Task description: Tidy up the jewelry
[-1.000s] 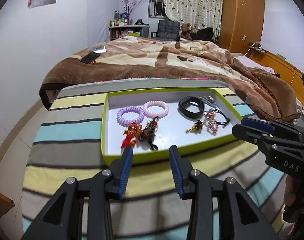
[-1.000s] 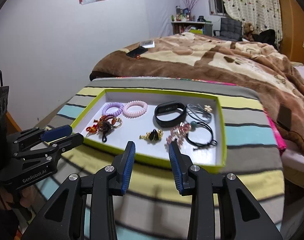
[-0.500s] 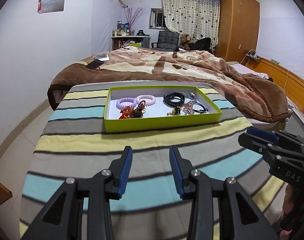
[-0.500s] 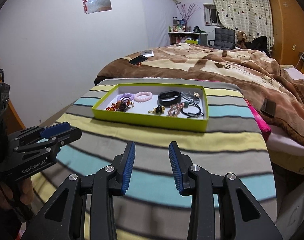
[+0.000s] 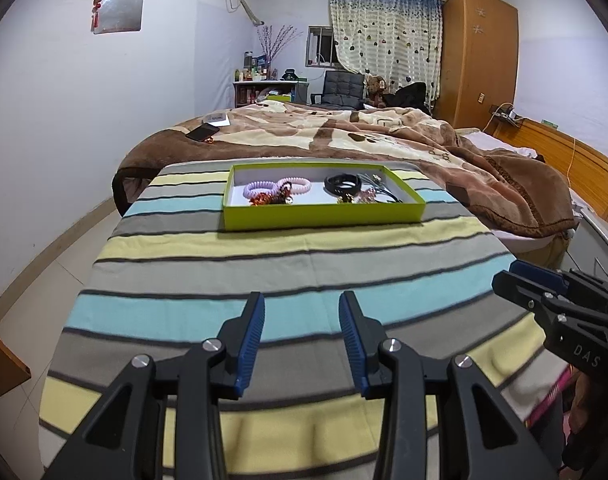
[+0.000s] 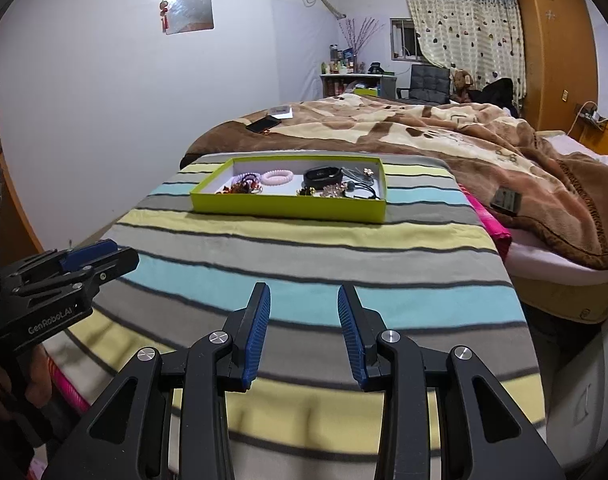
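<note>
A lime green tray [image 5: 323,214] [image 6: 288,205] lies at the far end of a striped cloth. It holds a purple coil hair tie [image 5: 258,189], a pink coil hair tie [image 5: 300,186] [image 6: 278,177], a black band [image 5: 342,183] [image 6: 323,176], red and gold trinkets [image 5: 270,199] and black cords [image 6: 363,191]. My left gripper [image 5: 301,312] is open and empty, well short of the tray. My right gripper [image 6: 304,304] is open and empty too. Each gripper shows at the side of the other's view, the right [image 5: 543,292] and the left [image 6: 84,260].
The striped cloth [image 5: 264,248] covers a table that drops off at both sides. A bed with a brown blanket [image 5: 343,136] lies behind it, with a phone [image 5: 202,132] on it. A small dark object [image 6: 505,201] rests on the blanket at the right.
Both grippers have pulled back from just above the tray's near edge to the near end of the cloth. Both stay open. The jewelry in the tray has not moved.
</note>
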